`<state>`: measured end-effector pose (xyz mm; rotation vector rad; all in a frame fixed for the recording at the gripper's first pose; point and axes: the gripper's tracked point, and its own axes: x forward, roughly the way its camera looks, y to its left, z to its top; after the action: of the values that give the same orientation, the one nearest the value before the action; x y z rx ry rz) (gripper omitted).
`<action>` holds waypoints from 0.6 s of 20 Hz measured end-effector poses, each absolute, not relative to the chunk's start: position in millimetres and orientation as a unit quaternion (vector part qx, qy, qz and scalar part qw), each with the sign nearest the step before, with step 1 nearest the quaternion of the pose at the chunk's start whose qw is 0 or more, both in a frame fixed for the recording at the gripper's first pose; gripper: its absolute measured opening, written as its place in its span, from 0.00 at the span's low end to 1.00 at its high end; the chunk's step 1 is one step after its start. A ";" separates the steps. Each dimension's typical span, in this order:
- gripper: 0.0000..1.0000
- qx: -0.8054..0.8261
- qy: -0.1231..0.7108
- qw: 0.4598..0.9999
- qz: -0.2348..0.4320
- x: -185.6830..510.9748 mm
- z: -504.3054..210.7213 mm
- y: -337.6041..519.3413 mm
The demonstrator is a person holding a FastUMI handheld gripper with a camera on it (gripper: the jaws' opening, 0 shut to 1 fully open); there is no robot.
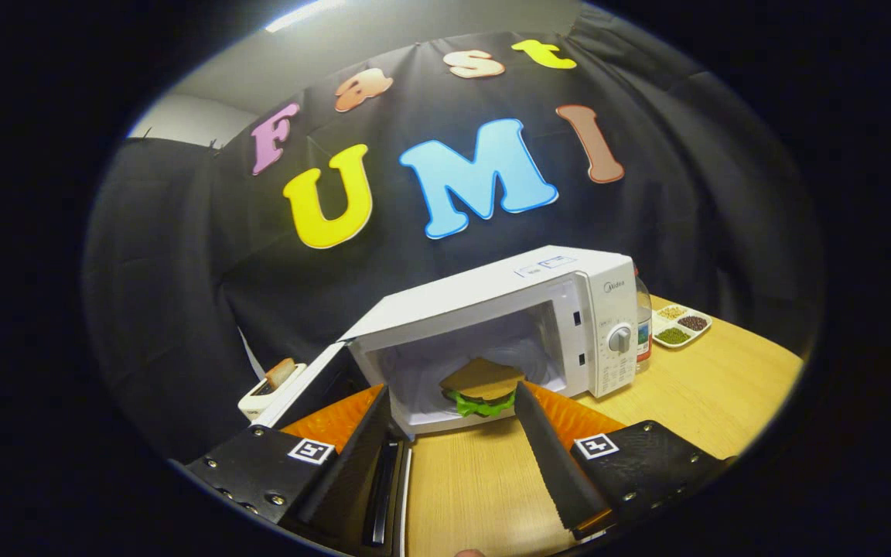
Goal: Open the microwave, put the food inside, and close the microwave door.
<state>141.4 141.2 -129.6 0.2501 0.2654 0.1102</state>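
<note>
Sandwich [481, 387] lies in open microwave [538, 309]; tongs [453, 402] apart, empty.
Judged light, soft, layered; grip both flanks gently.

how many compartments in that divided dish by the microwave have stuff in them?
3 visible. The divided dish sits on the table beyond the bottle, right of the microwave: pale grains farthest, dark ones beside, green nearest. The bottle may hide more. The gripper is open before the sandwich.
</note>
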 end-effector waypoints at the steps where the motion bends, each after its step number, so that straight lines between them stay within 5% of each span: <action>1: 0.97 0.117 0.127 0.983 0.063 130.3 -121.7 147.1; 12: 0.97 0.080 0.106 0.978 0.158 43.7 -77.9 219.3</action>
<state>43.7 219.3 -77.9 0.1609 0.2140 0.3181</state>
